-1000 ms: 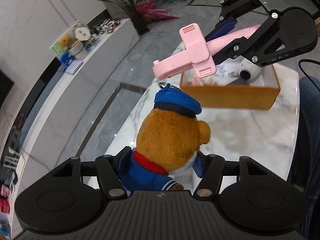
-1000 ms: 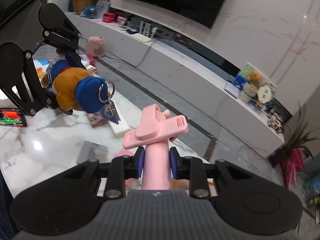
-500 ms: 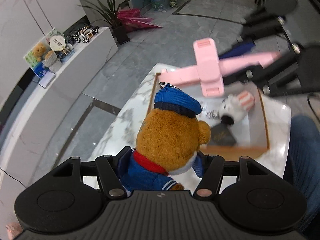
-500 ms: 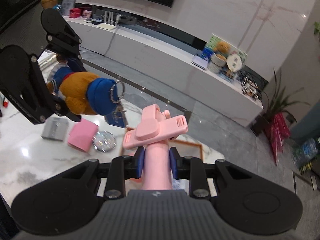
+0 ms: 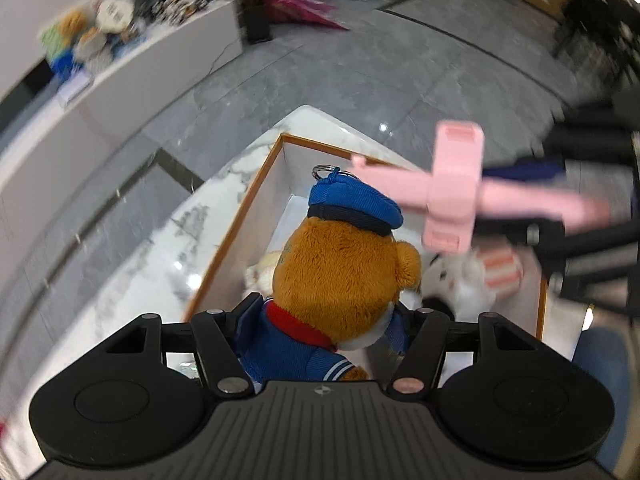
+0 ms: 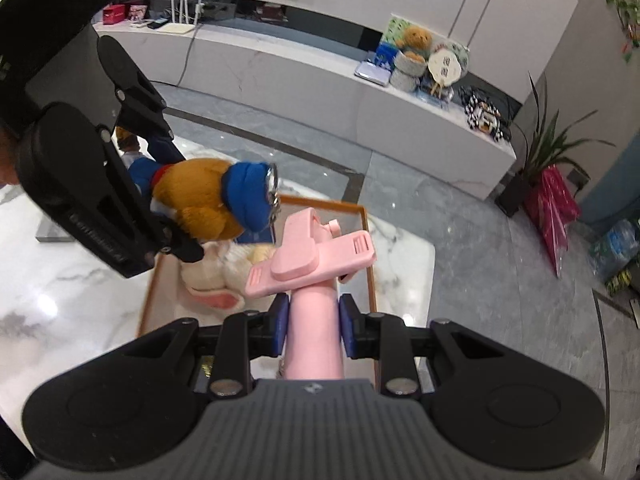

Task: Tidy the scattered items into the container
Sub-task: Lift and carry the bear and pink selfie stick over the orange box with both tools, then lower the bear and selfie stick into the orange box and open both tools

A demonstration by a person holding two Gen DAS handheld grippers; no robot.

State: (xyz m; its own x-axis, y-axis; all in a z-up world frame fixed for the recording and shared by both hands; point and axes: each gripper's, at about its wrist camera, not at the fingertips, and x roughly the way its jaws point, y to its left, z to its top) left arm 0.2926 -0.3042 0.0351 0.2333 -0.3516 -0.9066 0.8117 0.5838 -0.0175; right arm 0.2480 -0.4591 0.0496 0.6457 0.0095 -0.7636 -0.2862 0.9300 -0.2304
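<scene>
Both tools are loaded and positioned over the container point(image 5: 256, 188), an orange-rimmed box at the corner of the marble desk point(image 5: 160, 248). The left tool point(image 5: 320, 316) is clamped on the body of a plush bear point(image 5: 344, 264) in a blue cap; the bear's head points away from the tool and down into the box. The right tool point(image 6: 312, 320) is clamped on the handle of a pink phone holder point(image 6: 312, 260). The holder's long axis runs along the tool's fingers, its crosswise clamp head leading, pointing toward the box's far rim.

Risks, as judged:
- The two loads hang close together; a careless descent could knock the clamp head against the bear's cap or its key ring point(image 5: 323, 170).
- The holder's head sits near the far rim; released there, it could catch the edge and tip out.
- Soft toys point(image 6: 216, 276) already lie inside, so either item could settle high or roll.
</scene>
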